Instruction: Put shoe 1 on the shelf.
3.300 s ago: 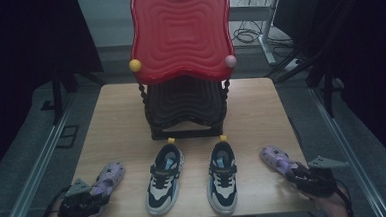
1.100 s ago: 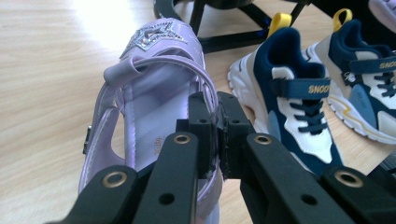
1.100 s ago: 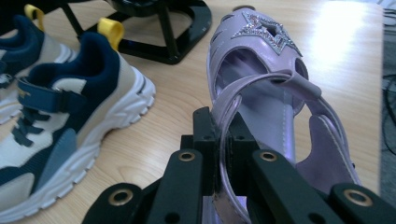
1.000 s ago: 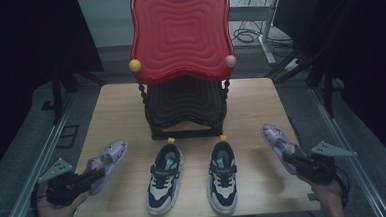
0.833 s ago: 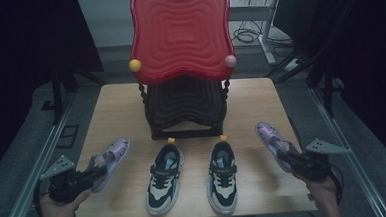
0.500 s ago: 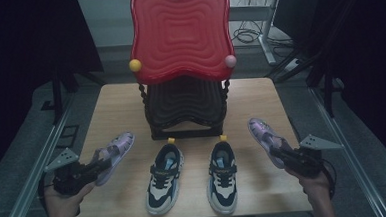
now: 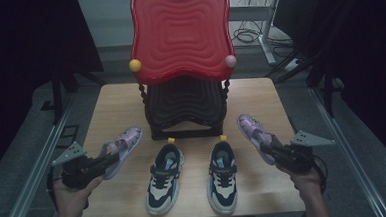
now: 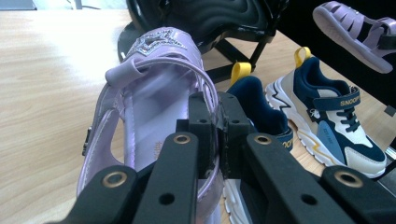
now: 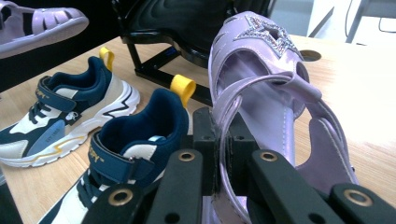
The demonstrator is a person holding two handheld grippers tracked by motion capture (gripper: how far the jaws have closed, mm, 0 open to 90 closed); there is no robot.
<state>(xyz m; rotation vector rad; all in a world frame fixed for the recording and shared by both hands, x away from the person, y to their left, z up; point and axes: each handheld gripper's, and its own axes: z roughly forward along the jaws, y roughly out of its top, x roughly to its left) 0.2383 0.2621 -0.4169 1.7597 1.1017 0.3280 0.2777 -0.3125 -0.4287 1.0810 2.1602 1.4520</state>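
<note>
Kid: Both sets of jaws are squeezed tight on shoes, right?

Helper: Yes. Look at the left gripper (image 8: 212,135) in the left gripper view. Its two black jaws pinch the side strap of a shiny purple plastic sandal with a sparkly star on the toe (image 8: 154,93).

Kid: Where is that sandal in the high view?

Helper: It sits at the lower left of the frame (image 7: 120,150), tilted, with its toe pointing up and to the right. A hand (image 7: 72,192) holds the left gripper (image 7: 106,162) there.

Kid: And the other one?

Helper: The right gripper (image 9: 219,144) is clamped on the strap of a second purple star sandal (image 9: 266,88). In the high view that sandal (image 7: 255,135) is at the right, toe pointing up and to the left, with the right gripper (image 7: 269,149) just below it.

Kid: What is between them?

Helper: Two navy and white sneakers with yellow heel loops. One (image 7: 163,177) is left of the middle, the other (image 7: 222,176) is right of the middle. They lie side by side on the light wooden table (image 7: 116,107).

Kid: What is the big red thing?

Helper: A red wavy tray-like top (image 7: 179,31) on a black ribbed stand (image 7: 183,106), at the top middle of the frame, behind the sneakers.
</note>
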